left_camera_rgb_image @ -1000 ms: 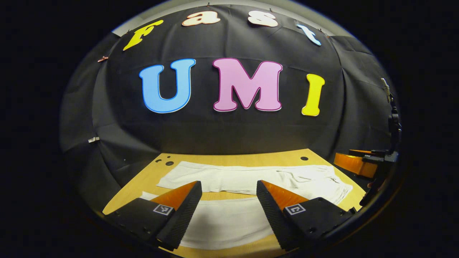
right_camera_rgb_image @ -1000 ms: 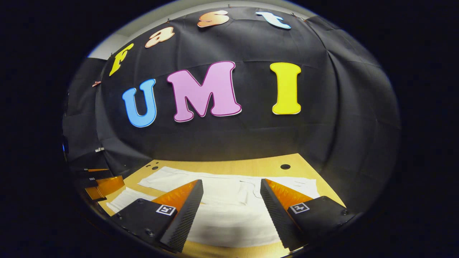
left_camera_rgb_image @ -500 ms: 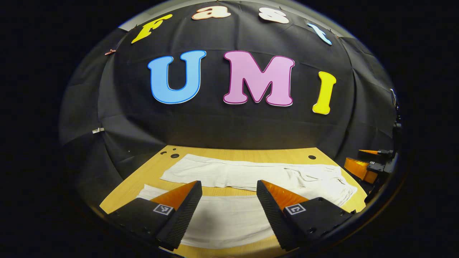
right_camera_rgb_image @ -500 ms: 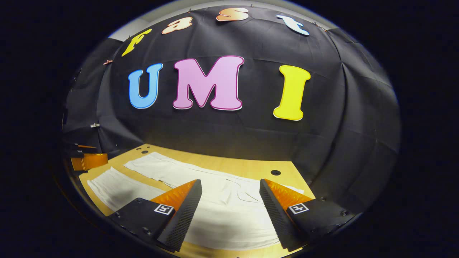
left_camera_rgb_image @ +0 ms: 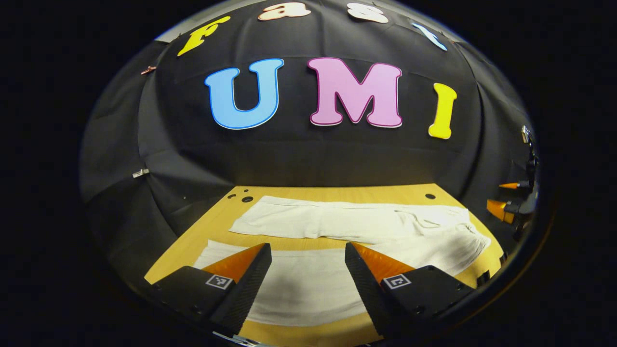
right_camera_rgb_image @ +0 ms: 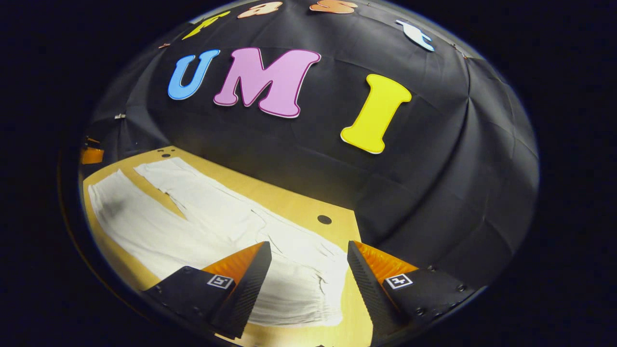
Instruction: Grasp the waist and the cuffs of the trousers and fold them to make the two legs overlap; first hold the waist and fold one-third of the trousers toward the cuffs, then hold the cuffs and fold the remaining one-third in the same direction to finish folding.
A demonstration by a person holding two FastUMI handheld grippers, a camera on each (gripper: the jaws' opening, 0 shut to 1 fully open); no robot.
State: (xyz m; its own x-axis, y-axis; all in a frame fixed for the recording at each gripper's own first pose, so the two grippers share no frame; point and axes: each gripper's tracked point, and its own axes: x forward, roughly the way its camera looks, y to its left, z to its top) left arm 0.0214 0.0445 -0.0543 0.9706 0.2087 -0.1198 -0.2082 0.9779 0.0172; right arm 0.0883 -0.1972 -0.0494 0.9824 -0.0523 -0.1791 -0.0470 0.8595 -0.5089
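At the bottom of the left gripper view, the left claw (left_camera_rgb_image: 308, 270) stands with its two fingers apart and nothing between them; it hovers above the near leg of the trousers (left_camera_rgb_image: 337, 231), without touching the cloth. At the bottom of the right gripper view, the right claw (right_camera_rgb_image: 308, 270) is also spread and empty, and it hangs just above the waist end of the trousers (right_camera_rgb_image: 202, 221), near the lower middle of that frame.

There is one pair of trousers, pale, lying flat on the wooden tabletop (left_camera_rgb_image: 337, 193) with its two legs side by side and a narrow wedge of wood between them, so the legs do not overlap yet. In the left gripper view the long axis runs across the frame, from the cuffs at the left to the waist at the right. In the right gripper view it runs from the waist at the bottom centre up to the cuffs at the upper left.

My judgement is that the coming move turns on this: the right claw is the nearer one to the waist and the left claw is nearer to the cuff half, so each should go down to its own end of the near leg.

Farther off, at the right edge of the left gripper view, the other claw shows small. Behind the tabletop hangs the black cloth wall (left_camera_rgb_image: 308, 159).
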